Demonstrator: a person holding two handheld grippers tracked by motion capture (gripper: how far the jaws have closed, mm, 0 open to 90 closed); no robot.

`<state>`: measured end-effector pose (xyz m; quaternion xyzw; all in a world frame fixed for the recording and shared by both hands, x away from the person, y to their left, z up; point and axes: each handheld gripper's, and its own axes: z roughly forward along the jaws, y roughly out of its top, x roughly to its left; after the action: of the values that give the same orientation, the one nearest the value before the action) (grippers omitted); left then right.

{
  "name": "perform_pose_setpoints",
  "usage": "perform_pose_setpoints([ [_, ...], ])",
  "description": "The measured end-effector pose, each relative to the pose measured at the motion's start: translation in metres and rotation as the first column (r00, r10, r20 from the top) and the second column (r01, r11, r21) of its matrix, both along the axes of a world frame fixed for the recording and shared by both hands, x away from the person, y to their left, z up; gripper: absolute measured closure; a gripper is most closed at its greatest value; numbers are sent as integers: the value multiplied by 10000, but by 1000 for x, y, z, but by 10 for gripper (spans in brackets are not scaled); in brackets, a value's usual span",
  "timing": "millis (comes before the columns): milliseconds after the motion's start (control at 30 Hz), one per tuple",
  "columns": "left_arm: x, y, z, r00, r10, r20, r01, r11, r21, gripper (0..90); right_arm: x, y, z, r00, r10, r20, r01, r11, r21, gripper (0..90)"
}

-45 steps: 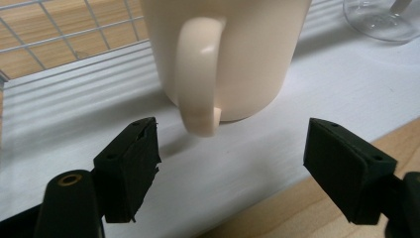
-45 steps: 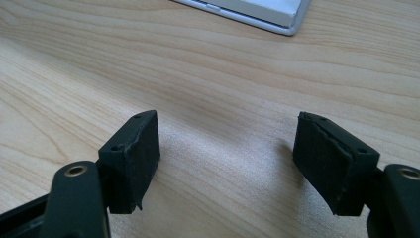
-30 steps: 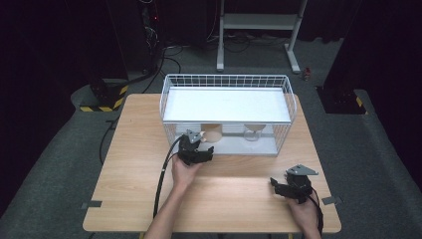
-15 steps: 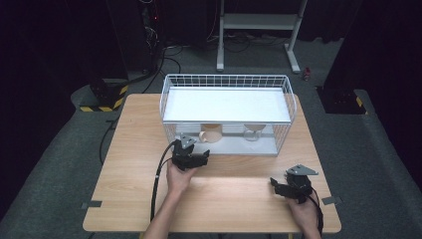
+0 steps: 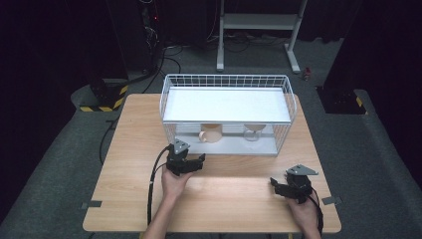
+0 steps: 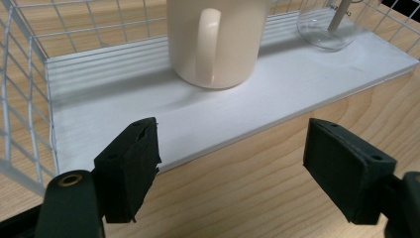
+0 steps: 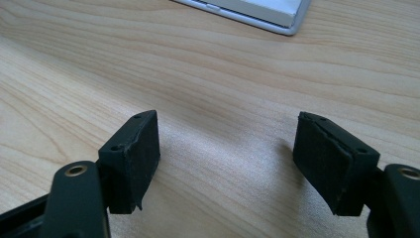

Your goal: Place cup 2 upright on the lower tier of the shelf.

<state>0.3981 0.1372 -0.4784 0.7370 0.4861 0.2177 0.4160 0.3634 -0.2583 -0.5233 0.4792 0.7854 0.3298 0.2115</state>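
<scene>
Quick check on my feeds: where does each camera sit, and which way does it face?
High view: above the person's side, looking forward and down on the table and rack; forearms, left gripper, right gripper.
Left gripper view: on that gripper, jaws open, facing the mug and glass.
Right gripper view: low, jaws open over wood.
Shared: mug, high and left.

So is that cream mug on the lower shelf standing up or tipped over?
Upright. In the left gripper view the mug stands on its base on the white shelf, handle vertical and facing the camera.
</scene>
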Motion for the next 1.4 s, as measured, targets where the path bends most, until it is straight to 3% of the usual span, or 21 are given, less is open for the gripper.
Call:
perform_pose_setpoints([
  [1000, -31, 20, -10, 9999, 25, -147, -30, 9994, -338, 223, 0, 0, 0, 10000, -28, -10, 28, 10000, 8, 262],
  [1133, -34, 22, -13, 9999, 61, -135, -62, 10000, -33, 223, 0, 0, 0, 10000, -26, -11, 26, 10000, 4, 262],
  [1267, -38, 23, -17, 9995, 115, -284, -119, 9998, -137, 226, 0, 0, 0, 10000, -16, -4, 16, 10000, 13, 262],
  [1400, -42, 23, -21, 9994, 136, -317, -134, 9999, 63, 226, 0, 0, 0, 10000, -17, -6, 17, 10000, 15, 262],
])
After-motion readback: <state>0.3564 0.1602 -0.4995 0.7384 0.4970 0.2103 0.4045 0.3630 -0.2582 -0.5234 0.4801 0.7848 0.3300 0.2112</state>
